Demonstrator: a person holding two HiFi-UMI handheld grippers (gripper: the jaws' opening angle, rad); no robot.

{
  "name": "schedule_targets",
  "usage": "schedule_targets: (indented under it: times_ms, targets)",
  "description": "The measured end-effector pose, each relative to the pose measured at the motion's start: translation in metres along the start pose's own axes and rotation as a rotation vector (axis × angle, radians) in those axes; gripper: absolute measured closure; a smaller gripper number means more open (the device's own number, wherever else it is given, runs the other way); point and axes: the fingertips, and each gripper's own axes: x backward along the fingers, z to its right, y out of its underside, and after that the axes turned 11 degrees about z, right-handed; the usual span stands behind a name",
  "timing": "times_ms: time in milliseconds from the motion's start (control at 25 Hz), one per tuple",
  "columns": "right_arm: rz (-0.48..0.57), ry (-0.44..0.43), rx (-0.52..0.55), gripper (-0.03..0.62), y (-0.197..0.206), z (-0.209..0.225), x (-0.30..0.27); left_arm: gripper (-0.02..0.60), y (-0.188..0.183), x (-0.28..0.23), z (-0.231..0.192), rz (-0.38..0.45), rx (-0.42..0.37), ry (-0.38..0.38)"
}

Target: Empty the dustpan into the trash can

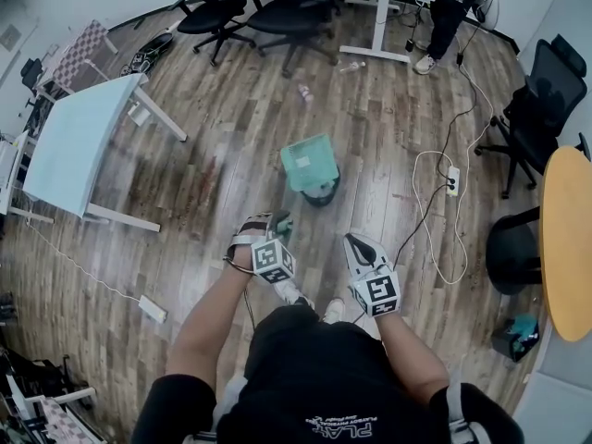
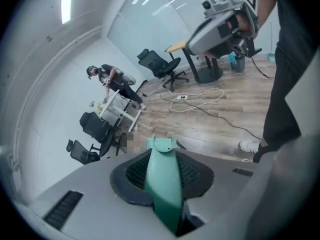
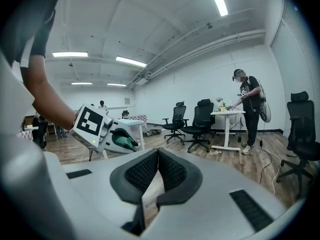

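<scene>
Dustpan (image 1: 310,163) out front, right above trash can (image 1: 324,195). Hangs on green handle (image 2: 162,176) pointing ahead and down from left gripper (image 1: 268,231), pinched tight between its jaws. Right gripper (image 1: 363,248) just beside, closed, holding nothing.

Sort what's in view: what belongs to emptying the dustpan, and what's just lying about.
For the job:
- dustpan, held over the trash can
- left gripper, jaws shut on the dustpan

Lying about:
- bottle on the floor
- power strip
- office chairs
- table
</scene>
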Motion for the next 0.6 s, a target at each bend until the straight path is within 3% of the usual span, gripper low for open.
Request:
schedule_targets:
  times_ms: [600]
  targets:
    - [-0.022, -0.038, 0.014, 0.569, 0.0, -0.01, -0.015, 0.48, 0.021, 0.022, -0.04, 0.101, 0.624, -0.196]
